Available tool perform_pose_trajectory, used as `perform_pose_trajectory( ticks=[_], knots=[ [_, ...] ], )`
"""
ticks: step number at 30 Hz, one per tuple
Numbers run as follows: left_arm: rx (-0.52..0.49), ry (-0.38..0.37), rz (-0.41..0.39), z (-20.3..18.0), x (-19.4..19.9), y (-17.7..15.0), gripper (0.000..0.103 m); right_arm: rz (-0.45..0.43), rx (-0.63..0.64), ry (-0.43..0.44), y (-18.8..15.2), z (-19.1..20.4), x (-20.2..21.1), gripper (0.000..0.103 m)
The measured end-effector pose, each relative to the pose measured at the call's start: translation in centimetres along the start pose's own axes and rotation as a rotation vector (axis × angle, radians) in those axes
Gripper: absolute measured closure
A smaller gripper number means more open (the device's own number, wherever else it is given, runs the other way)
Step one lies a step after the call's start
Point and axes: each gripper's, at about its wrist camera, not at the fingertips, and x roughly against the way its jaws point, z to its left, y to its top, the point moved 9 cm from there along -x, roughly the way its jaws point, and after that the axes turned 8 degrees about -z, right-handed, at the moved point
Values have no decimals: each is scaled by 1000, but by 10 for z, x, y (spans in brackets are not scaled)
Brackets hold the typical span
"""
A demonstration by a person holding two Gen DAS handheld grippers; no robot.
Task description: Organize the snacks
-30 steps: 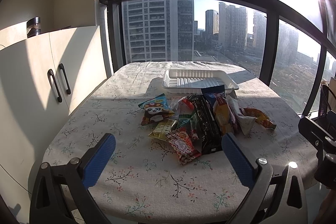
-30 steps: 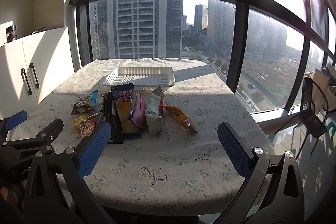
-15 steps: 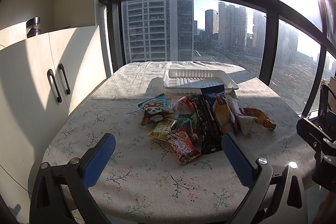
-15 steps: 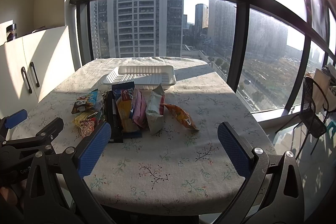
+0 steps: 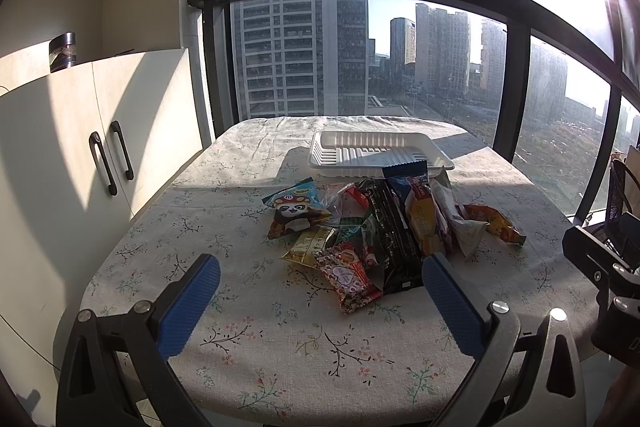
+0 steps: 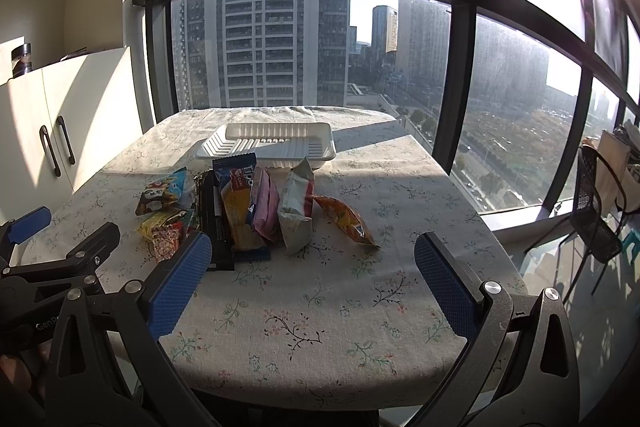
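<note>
Both blue-padded grippers, left gripper (image 5: 320, 301) and right gripper (image 6: 312, 283), hover spread wide and empty, the heap of colourful foil snack packets (image 5: 384, 227) ahead, white ribbed plastic tray (image 5: 376, 155) beyond it awaiting them.

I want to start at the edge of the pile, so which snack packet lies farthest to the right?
The orange packet, out on the pile's right edge beside the white-grey packet; every other snack lies left of it.

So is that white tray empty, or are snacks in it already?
Empty. The white tray shows only its bare ribbed floor; the snack packets all lie on the tablecloth before it.
</note>
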Motion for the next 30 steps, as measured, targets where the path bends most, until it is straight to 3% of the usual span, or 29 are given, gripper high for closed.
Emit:
perform_pose_trajectory(
  ticks=[21,27,30],
  knots=[
    [-2,2,1,-1,-1,-1,0,9,3,2,-4,2,-4,0],
    [-53,20,-24,-4,-3,-1,0,11,2,5,-6,2,-6,0],
    [-34,-13,-24,5,-11,-1,0,9,-17,30,-9,3,-13,0]
  ],
)
